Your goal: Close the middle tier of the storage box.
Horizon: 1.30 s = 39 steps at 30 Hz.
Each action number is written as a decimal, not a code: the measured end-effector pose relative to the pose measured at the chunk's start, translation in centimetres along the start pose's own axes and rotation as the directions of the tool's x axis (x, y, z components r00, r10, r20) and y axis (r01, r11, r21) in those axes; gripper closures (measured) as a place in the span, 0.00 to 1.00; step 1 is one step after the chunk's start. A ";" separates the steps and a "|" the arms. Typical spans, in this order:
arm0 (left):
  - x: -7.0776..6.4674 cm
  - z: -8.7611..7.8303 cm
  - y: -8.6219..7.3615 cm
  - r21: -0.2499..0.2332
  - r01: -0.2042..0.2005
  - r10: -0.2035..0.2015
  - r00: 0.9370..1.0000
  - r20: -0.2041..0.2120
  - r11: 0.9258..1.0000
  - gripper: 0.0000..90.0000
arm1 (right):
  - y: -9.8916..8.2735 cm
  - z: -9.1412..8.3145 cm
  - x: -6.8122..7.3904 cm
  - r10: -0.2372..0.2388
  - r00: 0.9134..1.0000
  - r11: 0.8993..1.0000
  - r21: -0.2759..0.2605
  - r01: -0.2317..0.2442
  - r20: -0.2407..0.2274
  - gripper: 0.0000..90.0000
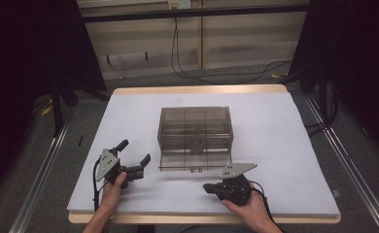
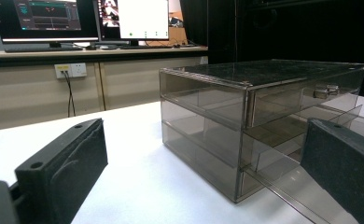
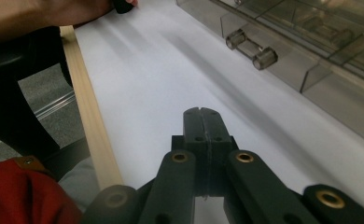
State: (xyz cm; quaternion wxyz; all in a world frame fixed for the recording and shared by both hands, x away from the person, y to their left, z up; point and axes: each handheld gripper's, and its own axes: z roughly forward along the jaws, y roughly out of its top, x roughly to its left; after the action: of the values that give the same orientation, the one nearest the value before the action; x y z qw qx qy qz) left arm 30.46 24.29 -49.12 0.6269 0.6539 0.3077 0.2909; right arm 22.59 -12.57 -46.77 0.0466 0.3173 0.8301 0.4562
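2 grippers low on the white bench (image 1: pixel 275 126): left gripper (image 1: pixel 135 151) spread wide, empty; right gripper (image 1: pixel 208 188) pressed shut, empty. Smoky drawer box (image 1: pixel 195 132) mid-bench, just ahead, bottom drawer (image 1: pixel 193 162) pulled out, handle (image 3: pixel 251 48) unobstructed

One smoky clear drawer cabinet (image 1: pixel 195 131) stands on one white-topped table (image 1: pixel 275 160). The cabinet has two drawer levels, and the lower drawer (image 1: pixel 193 162) is pulled out; one handle (image 3: pixel 251 49) with two round posts shows on its front. Two grippers are present: the left gripper (image 1: pixel 135 156) and the right gripper (image 1: pixel 208 188), each in one hand. Two monitors (image 2: pixel 47 18) stand on the one desk behind; one wall socket (image 2: pixel 71 70) sits below it
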 end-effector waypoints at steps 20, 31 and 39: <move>0.0 0.0 0.0 0.000 -0.001 0.001 1.000 -0.001 1.000 0.01 | 2.0 3.4 -1.0 -0.007 1.000 1.000 0.003 0.007 0.005 1.00; 0.0 0.0 0.0 0.000 0.000 0.000 1.000 0.001 1.000 0.01 | 2.1 4.0 -1.8 0.027 0.999 1.000 -0.010 -0.027 0.025 1.00; 0.0 0.0 0.0 0.000 0.000 0.000 1.000 0.001 1.000 0.01 | 2.0 4.3 -1.8 0.029 0.999 0.999 -0.019 -0.028 0.023 1.00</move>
State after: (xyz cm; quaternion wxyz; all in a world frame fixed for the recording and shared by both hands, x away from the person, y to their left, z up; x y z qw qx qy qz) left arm 30.47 24.29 -49.12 0.6270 0.6540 0.3076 0.2906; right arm 26.58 -9.67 -48.05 0.0526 0.3338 0.8205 0.4610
